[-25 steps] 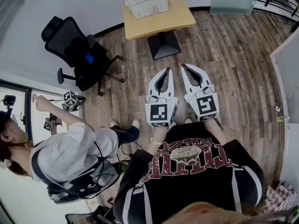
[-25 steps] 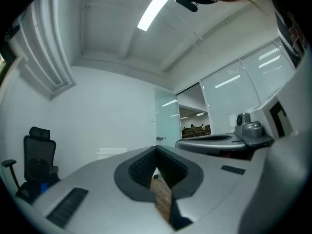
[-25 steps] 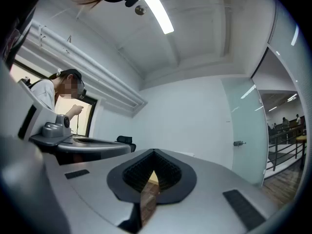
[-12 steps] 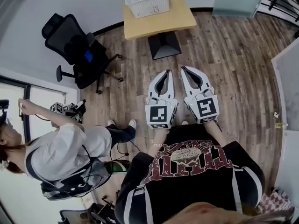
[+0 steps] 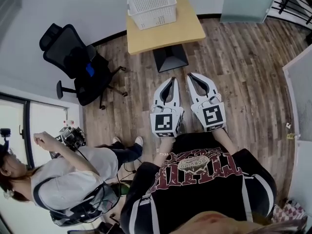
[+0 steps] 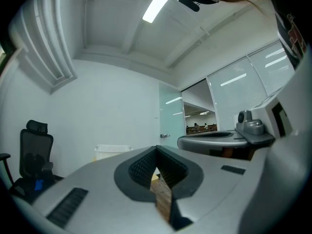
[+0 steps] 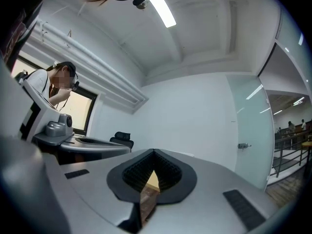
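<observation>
Left gripper [image 5: 171,79] is pinched shut on nothing, held low in front of the torso and pointing ahead at the small wooden table [image 5: 189,27]. The white basket [image 5: 152,4] sits on that table's far left part, long side crossways to the jaws and well apart from both tongs. Right gripper [image 5: 190,75] rides just beside the left, also clenched and empty, so the left one looks a touch closer to the basket.

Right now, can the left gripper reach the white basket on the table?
Probably not yet. The left gripper hangs over the floor near the person, jaws shut; the white basket sits at the wooden table's far edge. Nothing blocks the way.
</observation>
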`<state>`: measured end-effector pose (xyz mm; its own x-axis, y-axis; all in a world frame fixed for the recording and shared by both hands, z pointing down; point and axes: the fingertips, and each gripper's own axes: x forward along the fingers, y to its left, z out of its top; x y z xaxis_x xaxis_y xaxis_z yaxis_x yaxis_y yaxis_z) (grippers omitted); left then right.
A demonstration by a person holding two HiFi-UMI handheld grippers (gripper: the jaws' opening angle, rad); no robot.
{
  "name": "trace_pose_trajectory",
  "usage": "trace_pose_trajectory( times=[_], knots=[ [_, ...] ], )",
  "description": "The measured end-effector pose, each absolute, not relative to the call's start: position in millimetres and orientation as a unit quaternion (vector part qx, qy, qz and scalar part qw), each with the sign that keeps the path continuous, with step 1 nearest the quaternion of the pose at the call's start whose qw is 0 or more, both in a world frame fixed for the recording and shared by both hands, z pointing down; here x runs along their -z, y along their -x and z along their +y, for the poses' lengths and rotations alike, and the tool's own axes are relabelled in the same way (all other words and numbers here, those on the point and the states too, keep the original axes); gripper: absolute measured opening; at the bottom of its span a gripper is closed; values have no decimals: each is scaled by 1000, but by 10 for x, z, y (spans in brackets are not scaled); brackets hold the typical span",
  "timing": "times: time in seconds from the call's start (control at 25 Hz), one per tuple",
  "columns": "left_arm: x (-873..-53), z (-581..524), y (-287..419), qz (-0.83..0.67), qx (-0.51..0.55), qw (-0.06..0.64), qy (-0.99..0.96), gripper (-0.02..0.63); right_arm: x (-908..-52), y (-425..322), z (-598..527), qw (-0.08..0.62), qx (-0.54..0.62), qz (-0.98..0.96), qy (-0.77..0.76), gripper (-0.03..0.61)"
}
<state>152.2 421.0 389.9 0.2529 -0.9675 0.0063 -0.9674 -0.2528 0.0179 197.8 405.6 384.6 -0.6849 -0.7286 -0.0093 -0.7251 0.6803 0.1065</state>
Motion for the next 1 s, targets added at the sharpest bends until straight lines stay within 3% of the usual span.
trace_pose_trajectory(
  times=[0.48, 1.0],
  knots=[
    [-3762, 3086, -856, -573, -5, -1, -819, 31, -3703, -1222, 2983, 7, 46, -901, -431, 16],
    [-3910, 2805, -351, -567, -35, -14, -823, 31, -3904, -722, 2674, 17, 30, -895, -445, 17]
  ],
)
